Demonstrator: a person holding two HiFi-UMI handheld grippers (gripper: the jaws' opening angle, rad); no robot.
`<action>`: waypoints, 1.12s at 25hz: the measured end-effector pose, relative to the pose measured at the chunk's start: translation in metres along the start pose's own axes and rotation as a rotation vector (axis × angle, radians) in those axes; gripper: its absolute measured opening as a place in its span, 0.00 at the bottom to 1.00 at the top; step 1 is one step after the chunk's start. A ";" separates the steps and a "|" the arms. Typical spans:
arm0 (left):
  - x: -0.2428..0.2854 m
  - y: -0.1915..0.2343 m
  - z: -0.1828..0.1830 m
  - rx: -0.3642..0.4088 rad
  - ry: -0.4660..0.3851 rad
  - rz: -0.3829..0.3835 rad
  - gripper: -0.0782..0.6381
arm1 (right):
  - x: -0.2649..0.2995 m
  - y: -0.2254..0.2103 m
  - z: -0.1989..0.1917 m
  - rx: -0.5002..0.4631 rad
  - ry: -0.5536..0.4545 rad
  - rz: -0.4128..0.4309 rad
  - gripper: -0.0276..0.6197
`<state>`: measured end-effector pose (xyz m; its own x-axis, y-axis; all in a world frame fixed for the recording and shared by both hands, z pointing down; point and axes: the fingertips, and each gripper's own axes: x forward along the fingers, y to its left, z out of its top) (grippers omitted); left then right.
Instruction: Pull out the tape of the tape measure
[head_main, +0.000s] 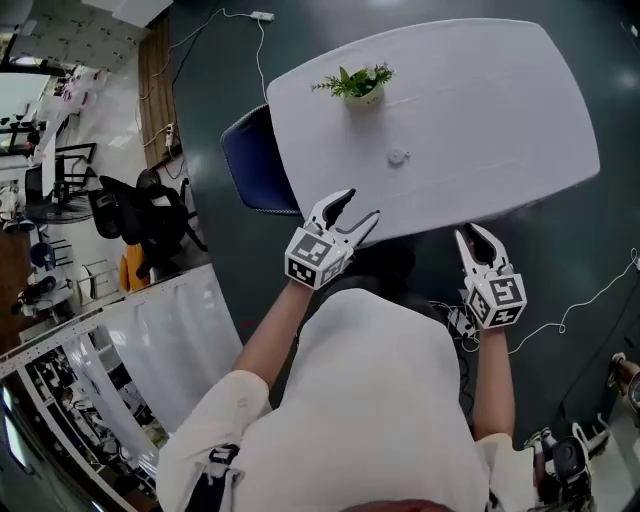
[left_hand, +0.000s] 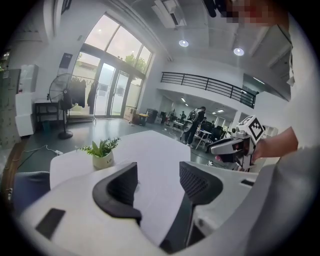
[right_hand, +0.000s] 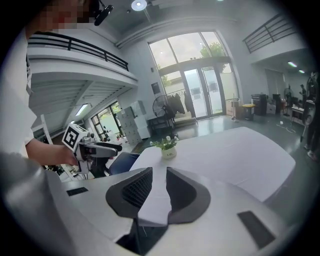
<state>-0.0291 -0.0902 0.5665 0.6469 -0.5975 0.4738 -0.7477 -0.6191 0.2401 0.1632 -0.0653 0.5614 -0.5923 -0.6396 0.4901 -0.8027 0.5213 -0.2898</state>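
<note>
A small round white object (head_main: 398, 155), likely the tape measure, lies on the white table (head_main: 490, 100) below a potted plant. My left gripper (head_main: 362, 204) hovers over the table's near edge with its jaws wide open and nothing between them (left_hand: 158, 172). My right gripper (head_main: 470, 230) is held just off the near edge, to the right. Its jaws stand a narrow gap apart and hold nothing (right_hand: 158, 174). Both grippers are well short of the round object. Each gripper also shows in the other's view, the right gripper (left_hand: 232, 147) and the left gripper (right_hand: 97, 148).
The small potted plant (head_main: 358, 82) stands near the table's far side. A blue chair (head_main: 255, 160) is tucked at the table's left end. Cables run over the dark floor (head_main: 575, 310) at the right. Office furniture crowds the far left.
</note>
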 end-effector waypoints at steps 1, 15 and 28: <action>0.009 0.006 -0.002 0.005 0.007 -0.011 0.47 | 0.008 -0.001 0.000 0.010 0.002 -0.002 0.21; 0.131 0.084 -0.063 0.119 0.185 -0.152 0.51 | 0.104 -0.038 -0.030 0.073 0.087 -0.054 0.21; 0.224 0.109 -0.135 0.221 0.360 -0.242 0.52 | 0.176 -0.057 -0.072 0.081 0.179 -0.056 0.21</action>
<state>0.0145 -0.2227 0.8130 0.6763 -0.2326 0.6990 -0.5069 -0.8354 0.2125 0.1099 -0.1667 0.7235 -0.5304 -0.5516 0.6438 -0.8413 0.4358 -0.3197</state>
